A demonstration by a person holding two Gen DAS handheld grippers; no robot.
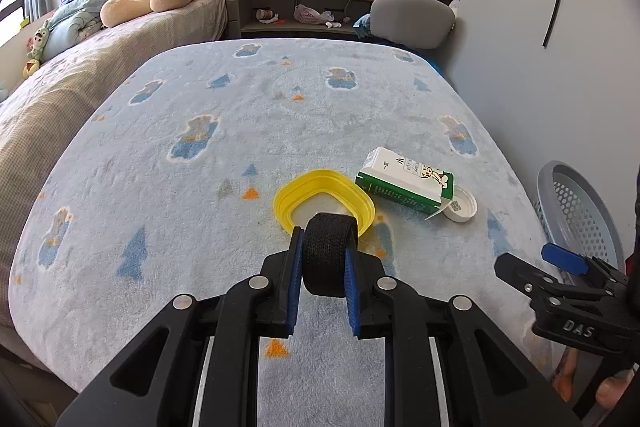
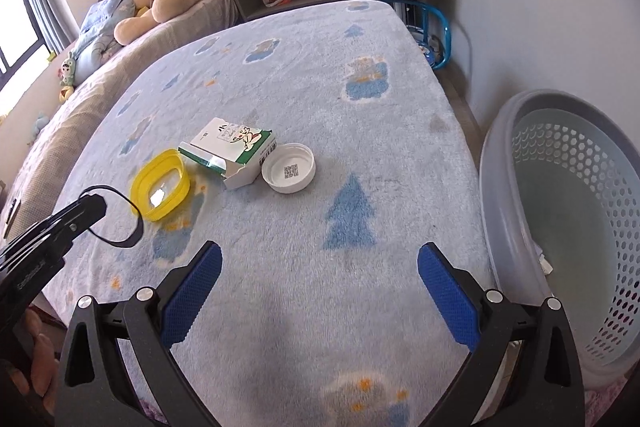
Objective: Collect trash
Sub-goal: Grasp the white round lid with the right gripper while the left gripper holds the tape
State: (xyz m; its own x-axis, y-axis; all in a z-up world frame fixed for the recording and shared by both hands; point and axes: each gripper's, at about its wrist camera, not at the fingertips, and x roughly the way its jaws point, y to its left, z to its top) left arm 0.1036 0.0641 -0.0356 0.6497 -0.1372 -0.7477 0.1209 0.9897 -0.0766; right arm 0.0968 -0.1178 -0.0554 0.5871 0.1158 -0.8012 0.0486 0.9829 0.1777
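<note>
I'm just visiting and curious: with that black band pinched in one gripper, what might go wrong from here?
1. The black band is a thin, floppy loop held by the left gripper; it may slip out before reaching the basket.
2. It hangs close to the yellow lid and might snag it.
3. The right gripper stands open between band and basket, so the two could bump.

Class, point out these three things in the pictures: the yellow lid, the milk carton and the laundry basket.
yellow lid [image 2: 160, 185]: right wrist view, on its clear centre panel.
milk carton [image 2: 232, 147]: right wrist view, on its printed top face.
laundry basket [image 2: 576, 211]: right wrist view, on its perforated inner wall.
</note>
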